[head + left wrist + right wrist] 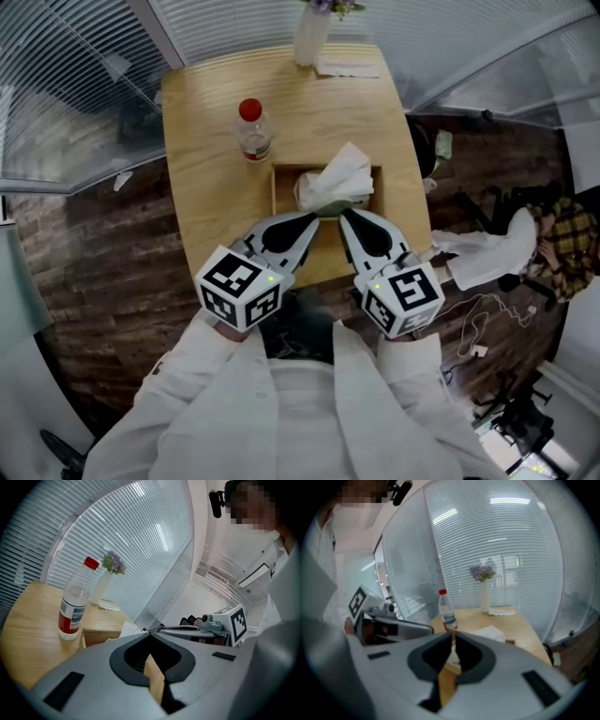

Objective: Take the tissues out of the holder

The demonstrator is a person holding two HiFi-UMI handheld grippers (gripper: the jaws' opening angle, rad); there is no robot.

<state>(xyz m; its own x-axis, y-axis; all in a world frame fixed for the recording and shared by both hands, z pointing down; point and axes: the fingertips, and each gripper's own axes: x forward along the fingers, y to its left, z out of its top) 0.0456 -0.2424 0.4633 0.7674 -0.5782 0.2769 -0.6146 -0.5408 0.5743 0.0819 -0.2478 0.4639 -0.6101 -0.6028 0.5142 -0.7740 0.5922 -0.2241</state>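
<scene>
Head view alone: tissues (339, 175) upright in holder (278, 190); gripper views: left hand-held gripper (150, 634) and right hand-held gripper (453, 634) closed, empty.

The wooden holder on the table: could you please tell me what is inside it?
White tissues stand up out of the wooden holder. They cover its floor, so any more below cannot be seen.
</scene>
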